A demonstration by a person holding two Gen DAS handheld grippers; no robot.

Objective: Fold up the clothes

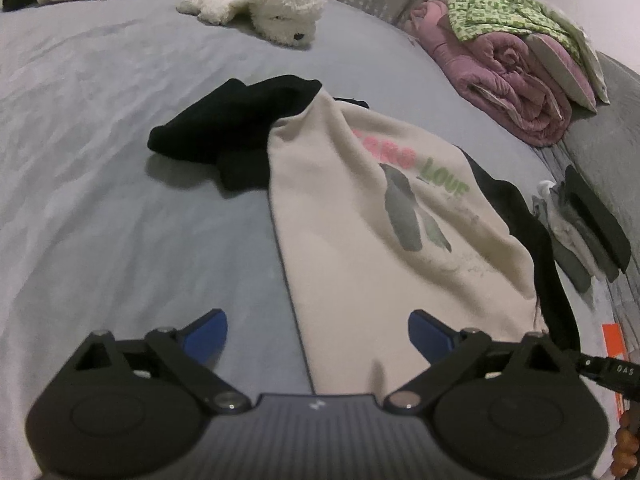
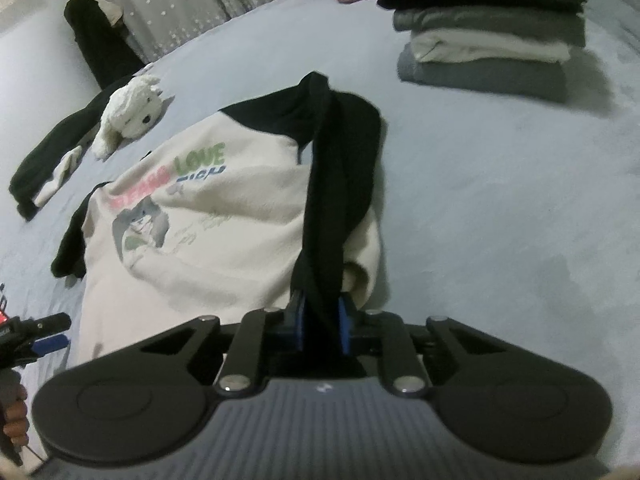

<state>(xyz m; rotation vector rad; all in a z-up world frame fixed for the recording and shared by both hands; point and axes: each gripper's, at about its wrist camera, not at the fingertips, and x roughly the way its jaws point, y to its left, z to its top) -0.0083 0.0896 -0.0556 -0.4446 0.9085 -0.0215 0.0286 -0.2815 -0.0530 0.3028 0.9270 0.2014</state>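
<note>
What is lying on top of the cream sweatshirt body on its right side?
A black sleeve is pulled across the cream sweatshirt, its end clamped in the right gripper. The sweatshirt part beneath the sleeve is covered and cannot be seen.

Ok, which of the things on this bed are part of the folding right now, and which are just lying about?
In the job:
- cream sweatshirt with black sleeves
- its black sleeve, pinched in the right gripper
- left gripper, open, at the sweatshirt's hem
- folded stack, likely done

Lying about:
- white plush dog
- pink quilt
- green patterned cloth
</note>
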